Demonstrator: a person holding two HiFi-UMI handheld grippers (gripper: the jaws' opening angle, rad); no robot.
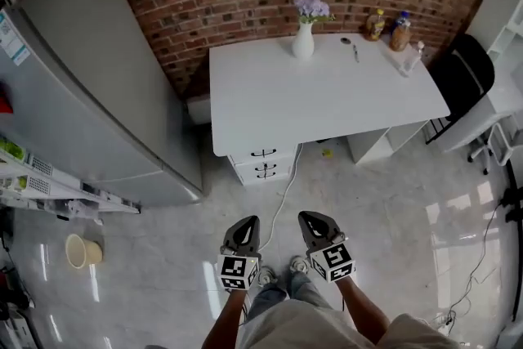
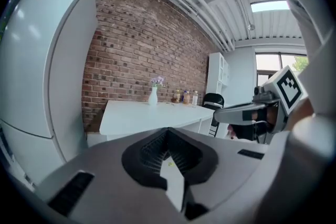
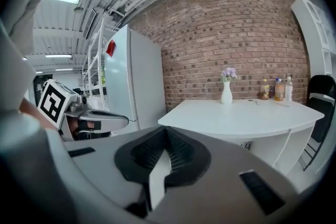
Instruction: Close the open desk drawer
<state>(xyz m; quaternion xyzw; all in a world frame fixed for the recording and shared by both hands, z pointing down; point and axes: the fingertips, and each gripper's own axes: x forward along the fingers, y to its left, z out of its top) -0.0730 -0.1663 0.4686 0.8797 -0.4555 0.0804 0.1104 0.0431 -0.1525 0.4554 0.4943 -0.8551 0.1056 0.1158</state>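
**Drawer stack under desk; both tongs shut and empty**

The drawer stack sits under the near left corner of the white desk, with two fronts and dark handles showing. Only the head view shows it, and from there I cannot tell whether a drawer stands out. A white cable runs over the floor just beside it. The left gripper and right gripper are side by side, well apart from the desk, pointing toward it. Each gripper view shows its own jaws together with nothing between them. Beyond them are the desk top with its vase and the other gripper alongside. The gripper bodies hide the drawers in both gripper views.
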